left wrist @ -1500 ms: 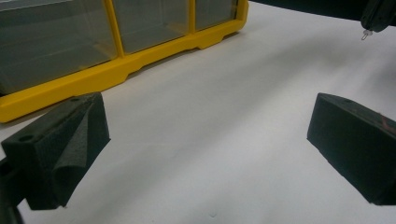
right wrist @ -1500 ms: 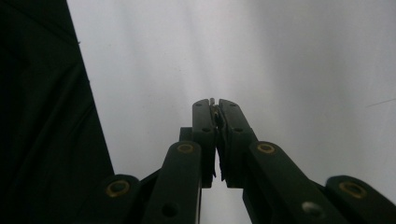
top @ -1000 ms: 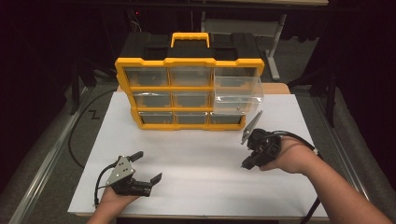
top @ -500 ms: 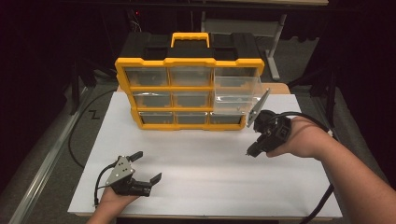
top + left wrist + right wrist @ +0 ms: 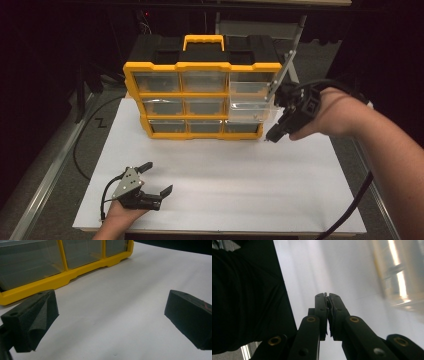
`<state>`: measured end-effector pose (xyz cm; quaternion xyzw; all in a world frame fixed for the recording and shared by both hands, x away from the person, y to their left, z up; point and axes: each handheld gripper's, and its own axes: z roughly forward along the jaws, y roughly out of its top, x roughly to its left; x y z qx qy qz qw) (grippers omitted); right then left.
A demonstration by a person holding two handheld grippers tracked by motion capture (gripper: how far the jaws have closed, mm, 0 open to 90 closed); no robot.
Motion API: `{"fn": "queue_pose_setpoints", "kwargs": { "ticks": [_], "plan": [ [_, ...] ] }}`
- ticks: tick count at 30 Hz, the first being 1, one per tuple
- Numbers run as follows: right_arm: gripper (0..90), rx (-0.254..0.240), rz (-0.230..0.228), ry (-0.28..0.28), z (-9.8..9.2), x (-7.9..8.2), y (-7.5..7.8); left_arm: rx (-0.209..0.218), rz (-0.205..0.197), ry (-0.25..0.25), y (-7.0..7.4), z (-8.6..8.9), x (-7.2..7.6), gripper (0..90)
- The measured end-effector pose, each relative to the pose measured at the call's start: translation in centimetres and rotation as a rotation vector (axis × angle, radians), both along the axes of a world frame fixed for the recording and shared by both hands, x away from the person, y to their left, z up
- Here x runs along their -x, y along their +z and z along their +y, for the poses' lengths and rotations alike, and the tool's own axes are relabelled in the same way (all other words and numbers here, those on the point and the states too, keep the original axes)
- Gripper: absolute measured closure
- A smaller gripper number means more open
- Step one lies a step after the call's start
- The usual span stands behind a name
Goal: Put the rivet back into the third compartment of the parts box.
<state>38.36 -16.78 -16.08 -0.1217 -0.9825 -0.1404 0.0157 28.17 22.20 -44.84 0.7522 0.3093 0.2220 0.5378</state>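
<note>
right gripper [image 5: 274, 136] hangs in the air just off the right end of the yellow plastic drawer cabinet [image 5: 200, 100], its black jaws pressed flat together with nothing visible between them, tips pointing down toward the white board [image 5: 225, 190]. in the right gripper view the same jaws [image 5: 327, 296] meet tip to tip above the pale board, with the cabinet a blur at the right edge. the right hand [image 5: 330, 112] holds it level with the cabinet's middle and lower rows.

one clear plastic drawer [image 5: 252, 110], the right-hand one of the cabinet's middle row, stands pulled part-way out of the cabinet front; the right gripper is just beside its outer corner, and whether they touch cannot be told. the other clear drawers sit flush in the yellow frame.

left gripper [image 5: 156, 177] rests low over the board, well in front of the cabinet's left end, its jaws spread wide and holding nothing. in the left gripper view its two black foam pads [image 5: 32, 320] stand far apart, with bare white board between them and the cabinet's bottom row beyond.
</note>
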Motion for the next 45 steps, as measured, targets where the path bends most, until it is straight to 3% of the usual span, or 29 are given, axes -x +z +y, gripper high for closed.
{"fn": "queue_pose_setpoints", "kwargs": {
  "ticks": [6, 12, 16, 22, 23, 24, 28, 33, 38, 45],
  "plan": [
    [87.4, 0.004, -0.049, -0.018, 1.0, -1.2, 4.2, 0.0, 0.001, 0.001, 0.0, 0.1, 0.0, 0.3],
    [87.4, 0.013, -0.08, -0.043, 2.3, -3.4, 6.3, 0.002, 0.002, 0.002, 0.0, 0.2, 0.0, 0.3],
    [87.4, 0.021, -0.099, -0.059, 3.1, -5.0, 6.6, 0.002, 0.0, 0.0, 0.0, 0.2, 0.0, 0.3],
    [86.5, 0.044, -0.09, -0.097, 3.4, -7.2, 4.6, 0.002, 0.003, -0.002, 0.0, 0.3, 0.0, 0.3],
    [84.5, 0.047, -0.096, -0.104, 3.4, -7.3, 4.4, 0.003, 0.003, -0.001, -0.1, 0.3, 0.0, 0.3],
    [74.6, 0.053, -0.111, -0.115, 3.4, -7.4, 4.3, 0.003, 0.004, -0.002, -0.1, 0.2, -0.1, 0.3],
    [55.3, 0.038, -0.149, -0.148, 3.0, -6.6, 4.9, -0.005, 0.009, -0.005, -0.1, 0.1, -0.1, 0.3],
    [46.9, 0.016, -0.17, -0.174, 1.1, -4.2, 5.4, -0.006, 0.009, -0.002, -0.1, 0.1, 0.0, 0.3],
    [42.3, 0.017, -0.165, -0.189, -1.3, -1.6, 3.8, 0.001, 0.017, 0.007, -0.1, 0.1, -0.1, 0.3],
    [33.0, 0.034, -0.168, -0.189, -3.7, 1.0, -0.2, 0.005, 0.017, 0.017, -0.1, 0.0, -0.1, 0.3]
  ]
}}
